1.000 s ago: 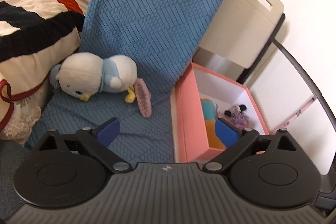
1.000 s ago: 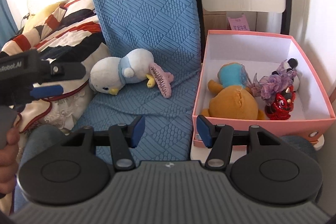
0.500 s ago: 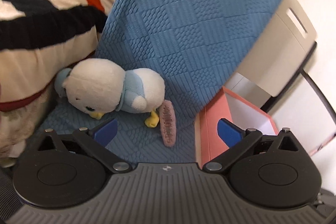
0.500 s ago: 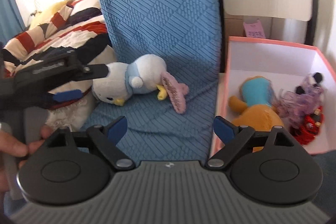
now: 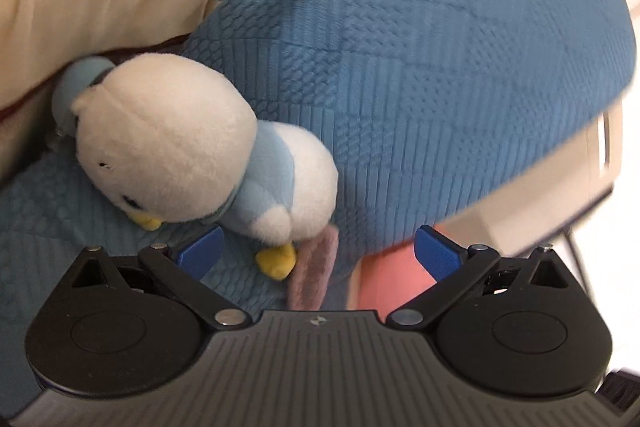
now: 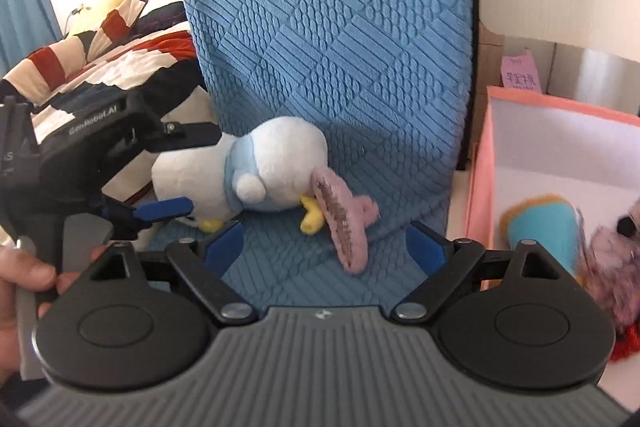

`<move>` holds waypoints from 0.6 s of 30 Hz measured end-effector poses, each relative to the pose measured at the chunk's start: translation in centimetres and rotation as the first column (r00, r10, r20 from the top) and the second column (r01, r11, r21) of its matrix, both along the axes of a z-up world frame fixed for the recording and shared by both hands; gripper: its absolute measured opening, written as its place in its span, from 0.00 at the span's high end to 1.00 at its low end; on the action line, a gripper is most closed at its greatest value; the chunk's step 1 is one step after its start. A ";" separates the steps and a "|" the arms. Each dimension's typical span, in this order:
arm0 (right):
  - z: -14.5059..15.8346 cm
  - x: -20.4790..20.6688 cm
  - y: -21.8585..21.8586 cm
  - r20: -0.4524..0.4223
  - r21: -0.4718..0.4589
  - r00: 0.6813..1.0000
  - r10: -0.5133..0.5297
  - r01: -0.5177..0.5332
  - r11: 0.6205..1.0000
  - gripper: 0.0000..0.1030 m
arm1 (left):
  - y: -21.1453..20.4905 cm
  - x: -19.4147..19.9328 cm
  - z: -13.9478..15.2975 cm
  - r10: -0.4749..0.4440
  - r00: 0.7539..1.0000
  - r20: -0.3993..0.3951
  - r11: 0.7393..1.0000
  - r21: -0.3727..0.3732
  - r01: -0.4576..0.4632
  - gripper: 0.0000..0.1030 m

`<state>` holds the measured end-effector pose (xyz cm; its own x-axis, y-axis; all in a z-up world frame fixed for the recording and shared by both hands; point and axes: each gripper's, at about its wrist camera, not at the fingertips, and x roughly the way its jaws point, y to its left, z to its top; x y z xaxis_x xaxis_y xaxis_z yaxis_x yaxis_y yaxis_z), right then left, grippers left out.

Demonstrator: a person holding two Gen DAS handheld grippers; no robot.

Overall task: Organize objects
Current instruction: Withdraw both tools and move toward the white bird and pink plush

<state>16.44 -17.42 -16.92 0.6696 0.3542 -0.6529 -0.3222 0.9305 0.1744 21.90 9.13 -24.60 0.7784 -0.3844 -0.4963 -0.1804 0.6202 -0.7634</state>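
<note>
A white and light-blue plush bird (image 5: 192, 147) with yellow feet lies on its side on the blue textured chair seat (image 5: 420, 75); it also shows in the right wrist view (image 6: 260, 167). A pink hair clip (image 6: 340, 223) lies against its feet. My left gripper (image 5: 318, 253) is open, close over the bird's lower body; in the right wrist view it (image 6: 176, 171) has one finger above and one below the bird's head. My right gripper (image 6: 324, 247) is open and empty, in front of the clip.
A pink box (image 6: 484, 163) stands right of the chair with an orange and teal plush (image 6: 540, 223) and a purple fluffy item (image 6: 616, 259) inside. A striped blanket (image 6: 104, 47) lies on the left. A cardboard box (image 6: 560, 63) stands behind.
Both grippers have moved forward and left toward the bird. The left gripper now reaches around the bird. The right gripper's fingers have spread wider.
</note>
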 end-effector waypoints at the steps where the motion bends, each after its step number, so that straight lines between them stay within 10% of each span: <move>1: -0.2 0.4 0.2 -0.002 -0.002 1.000 0.012 -0.012 1.000 0.18 | 0.4 0.6 -0.5 0.016 1.000 -0.015 0.999 -0.039 -0.016 0.00; 7: -2.0 2.7 1.1 -0.038 -0.033 0.999 0.023 -0.024 0.999 0.32 | 1.8 2.6 -3.7 0.086 0.990 -0.115 0.949 -0.291 -0.117 0.00; 18: -6.3 7.5 1.5 -0.251 -0.056 0.967 -0.042 0.029 0.998 0.50 | 1.1 5.8 -6.6 0.181 0.961 -0.209 0.878 -0.406 -0.254 0.00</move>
